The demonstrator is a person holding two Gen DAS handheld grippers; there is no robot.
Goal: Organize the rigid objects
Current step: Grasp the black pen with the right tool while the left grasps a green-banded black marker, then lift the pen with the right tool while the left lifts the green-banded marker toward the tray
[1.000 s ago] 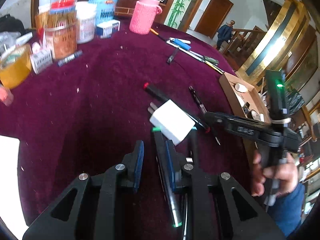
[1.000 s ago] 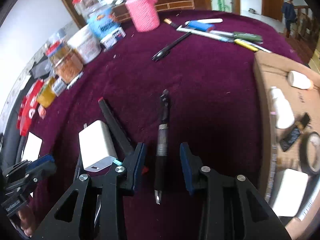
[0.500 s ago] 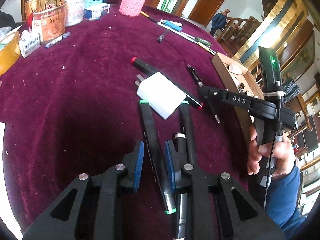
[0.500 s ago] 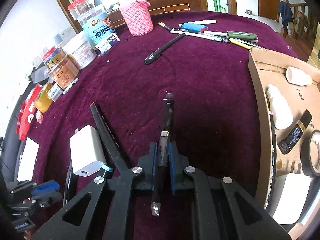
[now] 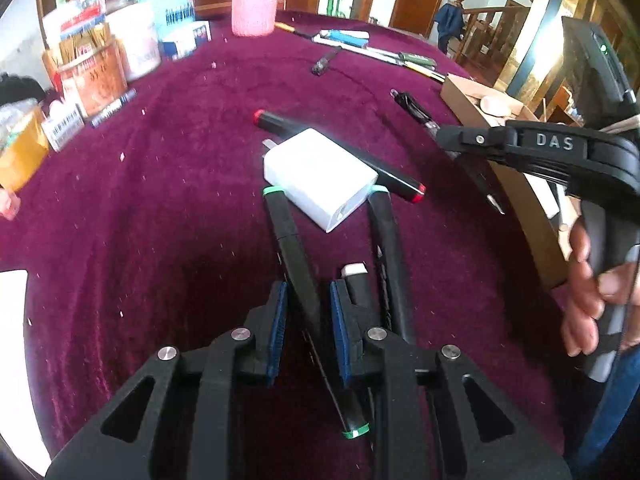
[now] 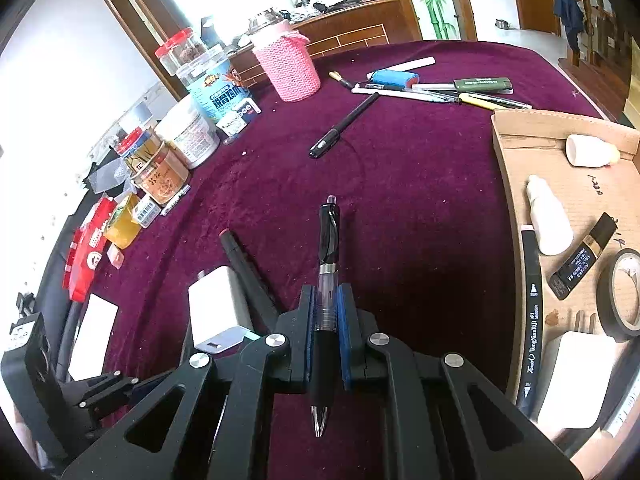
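Right tool (image 6: 325, 328) clenched on pen (image 6: 327, 276), long axis along fingers; cardboard box (image 6: 516, 184) lies right of it. Left tool (image 5: 307, 320) parted around green-capped marker (image 5: 298, 268).

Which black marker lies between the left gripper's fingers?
The green-capped marker, lying inside the left gripper; the red-capped marker lies beyond the white charger.

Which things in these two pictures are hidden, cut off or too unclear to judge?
- Left wrist view: whether the left gripper pads actually touch the green-banded marker; the gap looks small.
- Left wrist view: the white-tipped marker runs under the gripper body.
- Right wrist view: the cardboard box is cut off by the picture edge.
- Right wrist view: the label on the orange jar is too small to read.
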